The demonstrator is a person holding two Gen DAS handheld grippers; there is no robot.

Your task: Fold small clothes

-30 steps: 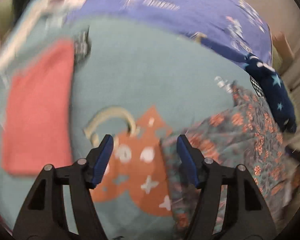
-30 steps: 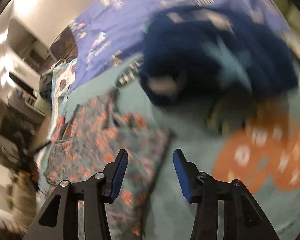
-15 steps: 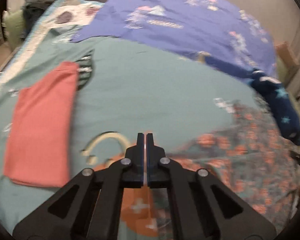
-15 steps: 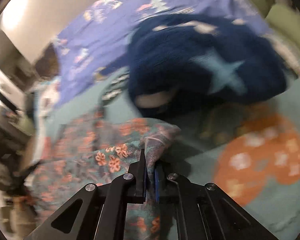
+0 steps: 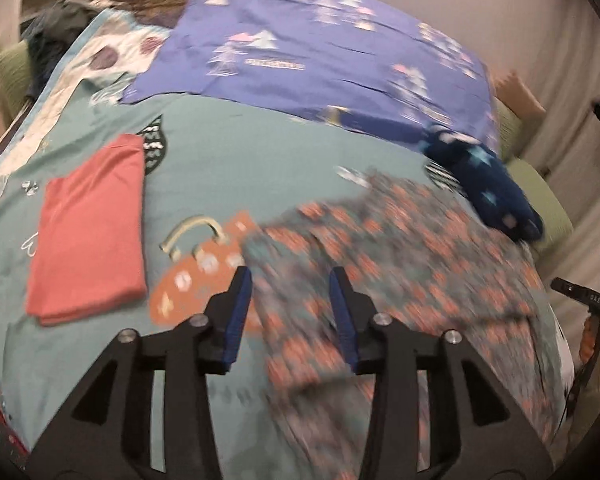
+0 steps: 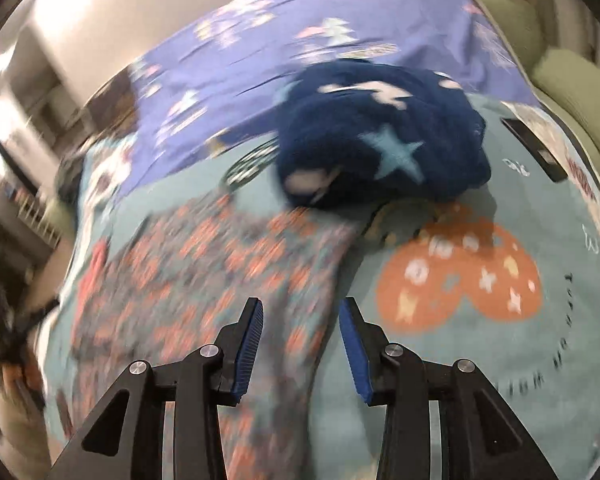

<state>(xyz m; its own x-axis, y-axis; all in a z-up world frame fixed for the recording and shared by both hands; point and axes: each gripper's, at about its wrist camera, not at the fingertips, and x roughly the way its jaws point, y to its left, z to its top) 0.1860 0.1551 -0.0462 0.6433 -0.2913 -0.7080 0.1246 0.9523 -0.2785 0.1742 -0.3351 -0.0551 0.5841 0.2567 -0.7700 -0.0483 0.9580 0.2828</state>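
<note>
A grey-teal garment with orange flowers (image 5: pixel 400 264) lies spread on the teal bedcover, blurred by motion. My left gripper (image 5: pixel 289 276) hangs above its left edge. Its jaws are opening, and the cloth shows beyond the gap with no pad pressing on it. In the right wrist view the same flowered garment (image 6: pixel 220 272) lies at the lower left. My right gripper (image 6: pixel 301 304) is over its right edge, jaws opening, nothing clamped. A folded coral-red cloth (image 5: pixel 88 228) rests flat at the left.
A crumpled navy fleece with pale stars (image 6: pixel 380 132) sits behind the flowered garment, also the navy fleece (image 5: pixel 484 184). A purple blanket (image 5: pixel 320 52) covers the back of the bed. A dark flat object (image 6: pixel 534 148) lies near the right edge. Green cushions (image 6: pixel 576 88) border the bed.
Half a second ago both grippers were shut, the right one on a raised fold of the flowered garment. Both have let go, opened and lifted away; the garment now lies flat.
</note>
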